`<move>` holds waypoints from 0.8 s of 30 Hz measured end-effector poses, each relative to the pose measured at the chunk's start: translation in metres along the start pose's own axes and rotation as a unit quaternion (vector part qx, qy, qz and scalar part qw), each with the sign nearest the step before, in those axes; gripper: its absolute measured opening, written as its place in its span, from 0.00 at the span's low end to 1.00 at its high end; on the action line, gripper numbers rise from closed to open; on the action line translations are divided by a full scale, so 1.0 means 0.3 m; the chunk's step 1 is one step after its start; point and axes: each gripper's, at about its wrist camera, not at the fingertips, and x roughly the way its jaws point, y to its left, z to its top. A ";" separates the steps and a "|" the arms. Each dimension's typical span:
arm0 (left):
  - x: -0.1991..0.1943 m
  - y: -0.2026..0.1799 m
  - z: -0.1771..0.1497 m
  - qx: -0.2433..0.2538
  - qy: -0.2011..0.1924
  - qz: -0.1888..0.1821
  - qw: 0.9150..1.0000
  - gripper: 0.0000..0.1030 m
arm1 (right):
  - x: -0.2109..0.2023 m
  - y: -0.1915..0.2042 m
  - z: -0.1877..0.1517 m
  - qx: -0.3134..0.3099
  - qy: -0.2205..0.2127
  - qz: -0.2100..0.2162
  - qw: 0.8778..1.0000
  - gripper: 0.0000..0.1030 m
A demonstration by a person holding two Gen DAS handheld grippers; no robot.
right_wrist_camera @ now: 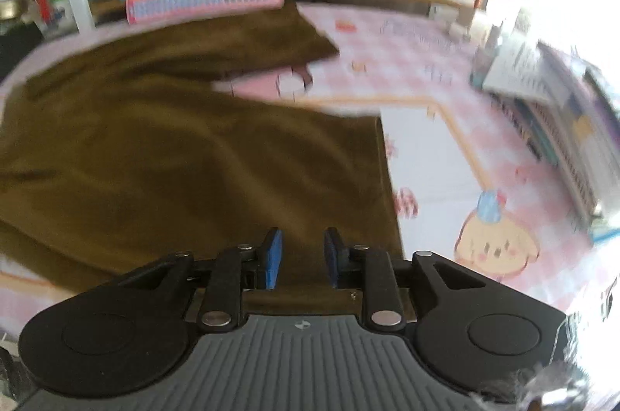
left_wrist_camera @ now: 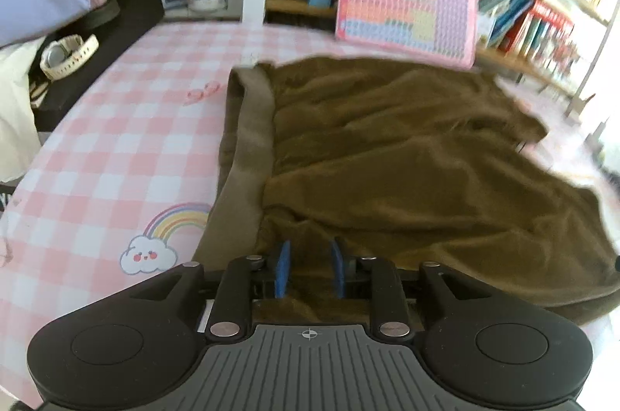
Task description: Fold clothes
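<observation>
Brown fleecy shorts (left_wrist_camera: 387, 159) lay rumpled on the pink checked tablecloth (left_wrist_camera: 116, 140), both grippers (left_wrist_camera: 309, 269) (right_wrist_camera: 299, 258) spread over them; a shallow pinch risked catching one layer.

A pink checked tablecloth (left_wrist_camera: 116, 147) carries brown shorts (left_wrist_camera: 387, 155) and, seemingly, a watch (left_wrist_camera: 64, 56).

Bright daylight, right-side glare; motion blur, fisheye edge warping.

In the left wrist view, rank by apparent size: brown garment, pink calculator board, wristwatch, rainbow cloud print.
1. brown garment
2. pink calculator board
3. rainbow cloud print and wristwatch look similar; the print sits nearer the camera, so unranked.
</observation>
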 end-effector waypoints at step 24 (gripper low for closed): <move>0.084 -0.421 -0.047 -0.050 -0.003 0.032 0.998 0.76 | 0.312 -0.213 0.497 -0.091 -0.044 0.138 0.985 0.47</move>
